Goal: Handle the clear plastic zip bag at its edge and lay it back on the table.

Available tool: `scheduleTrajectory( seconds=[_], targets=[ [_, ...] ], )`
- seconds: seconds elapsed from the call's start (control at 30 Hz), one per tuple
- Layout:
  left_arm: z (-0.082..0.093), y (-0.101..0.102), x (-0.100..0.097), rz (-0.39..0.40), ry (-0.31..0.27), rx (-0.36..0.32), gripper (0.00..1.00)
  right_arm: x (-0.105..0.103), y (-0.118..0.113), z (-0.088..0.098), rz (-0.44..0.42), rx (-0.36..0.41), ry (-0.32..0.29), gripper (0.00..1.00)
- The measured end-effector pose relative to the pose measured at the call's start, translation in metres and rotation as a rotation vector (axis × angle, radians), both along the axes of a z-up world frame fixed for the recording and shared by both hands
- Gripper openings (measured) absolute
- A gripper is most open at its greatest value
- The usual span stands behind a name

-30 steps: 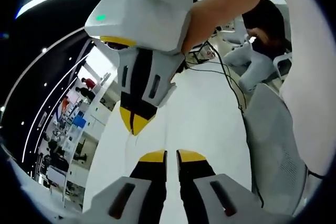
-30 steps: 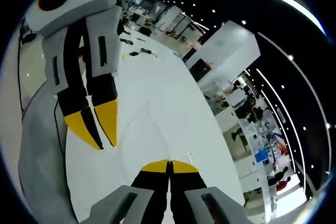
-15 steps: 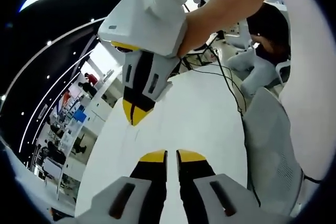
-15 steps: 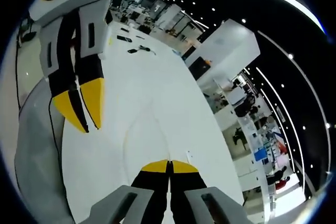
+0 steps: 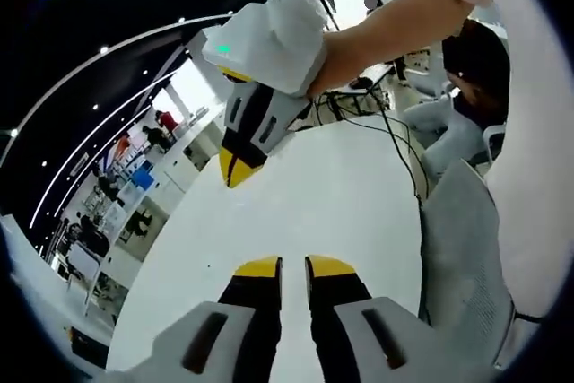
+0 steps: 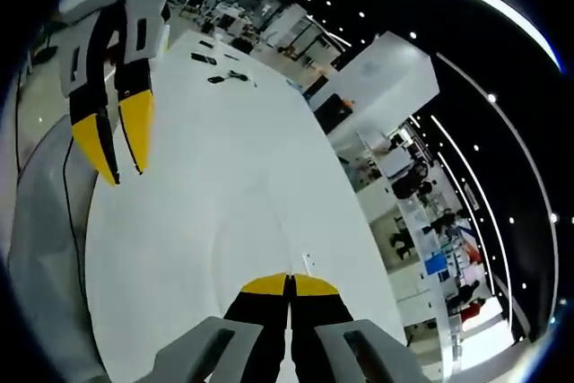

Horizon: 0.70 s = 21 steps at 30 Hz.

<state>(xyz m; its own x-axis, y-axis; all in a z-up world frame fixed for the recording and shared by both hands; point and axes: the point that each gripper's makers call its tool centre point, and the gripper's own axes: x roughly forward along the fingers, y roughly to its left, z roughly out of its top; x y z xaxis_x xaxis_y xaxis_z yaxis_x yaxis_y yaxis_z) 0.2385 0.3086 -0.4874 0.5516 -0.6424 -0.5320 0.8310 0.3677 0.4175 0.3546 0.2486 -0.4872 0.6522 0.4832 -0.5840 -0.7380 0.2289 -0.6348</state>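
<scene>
White counter (image 6: 224, 159) in an open office: the faint clear plastic zip bag (image 6: 256, 235) seems laid down already. Right gripper (image 6: 289, 285) jaws together, perhaps on its edge; left gripper (image 5: 292, 265) jaws slightly apart.

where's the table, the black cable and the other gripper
table (image 5: 341, 195), left gripper view, bare white top
black cable (image 5: 399, 145), left gripper view, mid run
right gripper (image 5: 235, 170), left gripper view, yellow tips

Cable (image 5: 395, 145) on table (image 5: 341, 213) (chair (image 5: 462, 248) beside its edge), gadgets (image 6: 220, 78) at far end.
</scene>
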Motion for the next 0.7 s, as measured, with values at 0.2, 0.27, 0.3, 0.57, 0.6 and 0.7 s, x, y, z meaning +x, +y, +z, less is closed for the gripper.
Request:
scheduleTrajectory(
  seconds=[0.2,0.27,0.3,0.57,0.6,0.7],
  targets=[
    [-0.001,0.004,0.002,0.020,0.011,-0.014,0.09,0.020,-0.004,-0.006,-0.010,-0.008,-0.019,0.00],
    [-0.001,0.006,0.002,0.026,0.014,-0.019,0.09,0.025,-0.005,-0.008,-0.010,-0.011,-0.026,0.00],
    [-0.001,0.006,0.002,0.030,0.021,-0.025,0.09,0.030,-0.005,-0.009,-0.008,-0.011,-0.030,0.00],
    [-0.002,0.010,0.002,0.042,0.023,-0.023,0.08,0.051,-0.002,-0.016,0.010,-0.034,-0.073,0.00],
    [-0.003,0.010,0.002,0.043,0.024,-0.021,0.08,0.053,-0.002,-0.017,0.010,-0.037,-0.074,0.00],
    [-0.004,0.012,0.003,0.050,0.028,-0.023,0.08,0.059,-0.002,-0.018,0.010,-0.032,-0.083,0.00]
  ],
)
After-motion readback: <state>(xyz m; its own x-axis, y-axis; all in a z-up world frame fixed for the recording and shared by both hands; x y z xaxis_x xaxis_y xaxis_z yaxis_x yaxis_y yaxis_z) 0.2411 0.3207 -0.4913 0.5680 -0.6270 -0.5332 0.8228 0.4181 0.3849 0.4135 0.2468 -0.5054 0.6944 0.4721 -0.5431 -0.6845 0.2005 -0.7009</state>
